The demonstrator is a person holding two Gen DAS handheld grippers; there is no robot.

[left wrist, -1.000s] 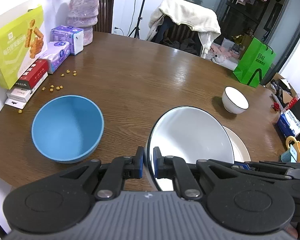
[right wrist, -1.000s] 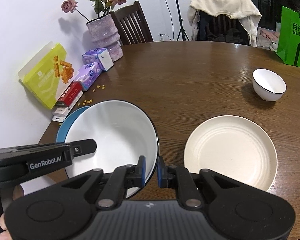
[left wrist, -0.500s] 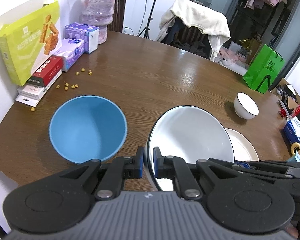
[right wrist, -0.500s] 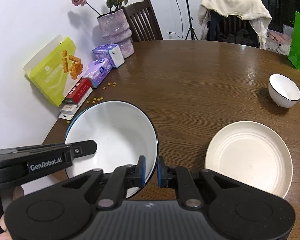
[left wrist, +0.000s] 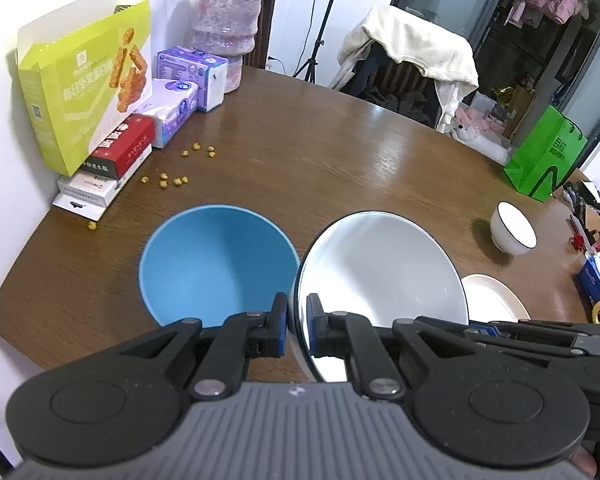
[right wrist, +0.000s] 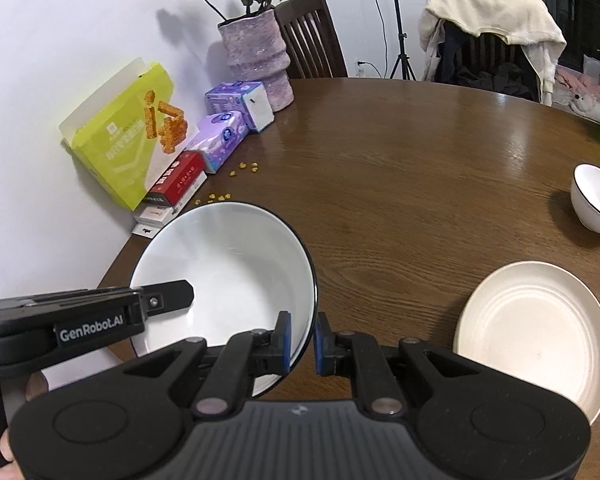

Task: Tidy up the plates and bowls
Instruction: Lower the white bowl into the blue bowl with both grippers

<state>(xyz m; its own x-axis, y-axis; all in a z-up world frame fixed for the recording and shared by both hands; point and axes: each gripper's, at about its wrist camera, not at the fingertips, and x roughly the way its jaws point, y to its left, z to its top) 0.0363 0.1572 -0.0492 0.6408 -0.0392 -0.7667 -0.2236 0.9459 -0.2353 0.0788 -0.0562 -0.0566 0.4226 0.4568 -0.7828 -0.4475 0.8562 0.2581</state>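
Observation:
A large white bowl (left wrist: pixel 380 268) with a thin dark rim hangs above the brown table, held from two sides. My left gripper (left wrist: pixel 297 320) is shut on its left rim, and my right gripper (right wrist: pixel 301 340) is shut on its right rim. In the right wrist view the white bowl (right wrist: pixel 228 268) hides the blue bowl, and the left gripper's finger (right wrist: pixel 168 300) reaches over its near edge. The blue bowl (left wrist: pixel 216 264) stands on the table just left of the white one. A cream plate (right wrist: pixel 536 332) lies to the right. A small white bowl (right wrist: pixel 596 196) stands farther right.
Along the left wall stand a yellow-green box (left wrist: pixel 84 92), a red box (left wrist: pixel 120 148), purple tissue packs (left wrist: pixel 180 96) and a pink vase (left wrist: pixel 228 28). Yellow crumbs (left wrist: pixel 172 180) dot the table (left wrist: pixel 340 152). A green bag (left wrist: pixel 544 156) and a draped chair (left wrist: pixel 412 60) stand behind.
Both grippers have carried the white bowl leftward together. In the right wrist view it now covers the blue bowl, whose edge showed a second ago; the plate and small bowl have slid right.

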